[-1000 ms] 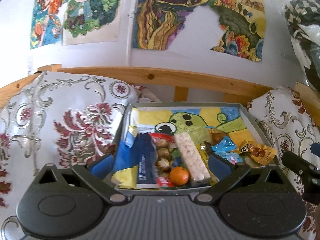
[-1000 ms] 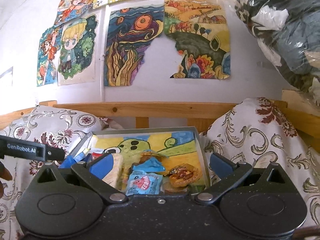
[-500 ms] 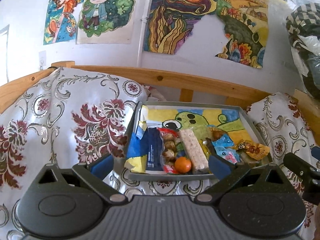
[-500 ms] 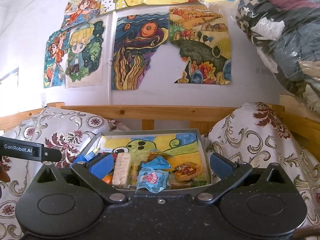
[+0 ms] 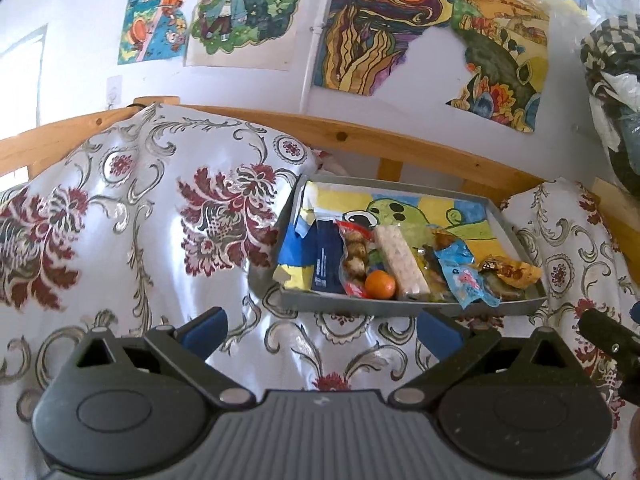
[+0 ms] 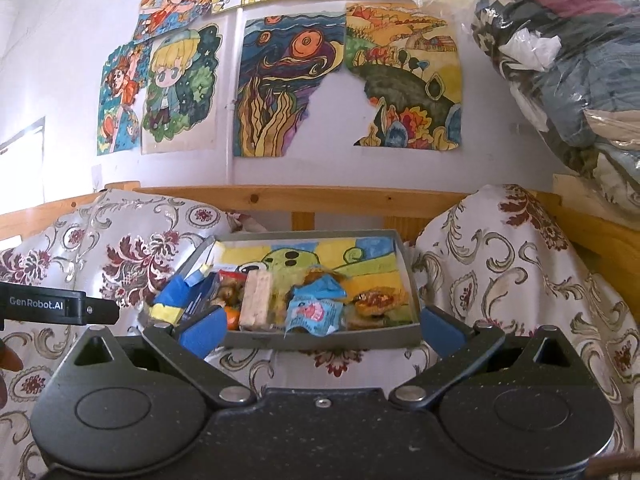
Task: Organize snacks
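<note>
PROGRESS: snacks all gathered in grey tray (image 5: 400,307), seemingly near done; orange (image 5: 380,284) at 6 o'clock by its front rim, blue packet (image 6: 316,312) beside | CLAWS: left claw (image 5: 320,330) wide, empty; right claw (image 6: 320,330) wide, empty | ROOM: tray rests on patterned cloth (image 5: 140,240); raised cloth at 9 and 3 o'clock, wooden rail (image 6: 340,198) at 12; front approach open

Left gripper (image 5: 322,330): ribbed grey-black housing, 2 round black discs, 2 angled black arms on silver pivot screws, blue fingers (image 5: 204,327).
Right gripper (image 6: 320,330): speckled black housing, 2 round discs, 1 small centre screw, 2 silver pivot screws, blue fingers (image 6: 440,330).
Marking: white "GenRobot.AI" lettering on the black side bar of the left unit, seen in the right wrist view.
</note>
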A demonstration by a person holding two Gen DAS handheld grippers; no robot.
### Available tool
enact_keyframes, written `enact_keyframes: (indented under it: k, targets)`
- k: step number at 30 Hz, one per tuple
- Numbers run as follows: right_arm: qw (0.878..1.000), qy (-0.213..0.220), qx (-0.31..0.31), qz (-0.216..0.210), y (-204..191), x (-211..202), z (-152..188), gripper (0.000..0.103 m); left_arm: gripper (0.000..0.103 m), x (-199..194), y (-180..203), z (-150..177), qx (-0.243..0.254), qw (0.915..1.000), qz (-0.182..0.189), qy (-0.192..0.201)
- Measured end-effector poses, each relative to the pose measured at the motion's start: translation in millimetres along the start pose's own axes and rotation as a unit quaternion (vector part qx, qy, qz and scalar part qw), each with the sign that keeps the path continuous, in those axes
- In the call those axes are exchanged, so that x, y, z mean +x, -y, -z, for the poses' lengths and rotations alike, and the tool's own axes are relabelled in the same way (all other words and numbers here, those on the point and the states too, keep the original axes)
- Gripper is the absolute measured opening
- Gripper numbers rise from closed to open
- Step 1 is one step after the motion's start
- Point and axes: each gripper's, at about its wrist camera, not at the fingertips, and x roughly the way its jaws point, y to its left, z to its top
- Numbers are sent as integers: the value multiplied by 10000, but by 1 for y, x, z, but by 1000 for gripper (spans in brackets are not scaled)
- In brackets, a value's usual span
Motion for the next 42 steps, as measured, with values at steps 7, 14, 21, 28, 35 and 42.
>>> enact_keyframes:
  k: [7,14,21,28,35,42]
  targets:
    - [10000,24,-57,24,-6,-17,3,102,102,-17,-1,14,-179,9998,22,88]
    - [10000,7,-44,58,-11,-32,8,102,102,-36,-5,31,-336,9992,-124,173]
    - [9999,-9,-107,17,-15,-43,12,102,102,-43,-11,44,-332,9989,-315,67]
    - [9997,-234,-15,30,-15,-46,25,102,102,-50,-12,54,-204,9987,-450,106]
    - [9989,-419,187,-39,-17,-45,36,102,102,-53,-13,62,-131,9983,-576,-5]
    - [9978,-615,186,-178,-27,-37,47,102,102,-55,-16,72,-147,9974,-687,-154]
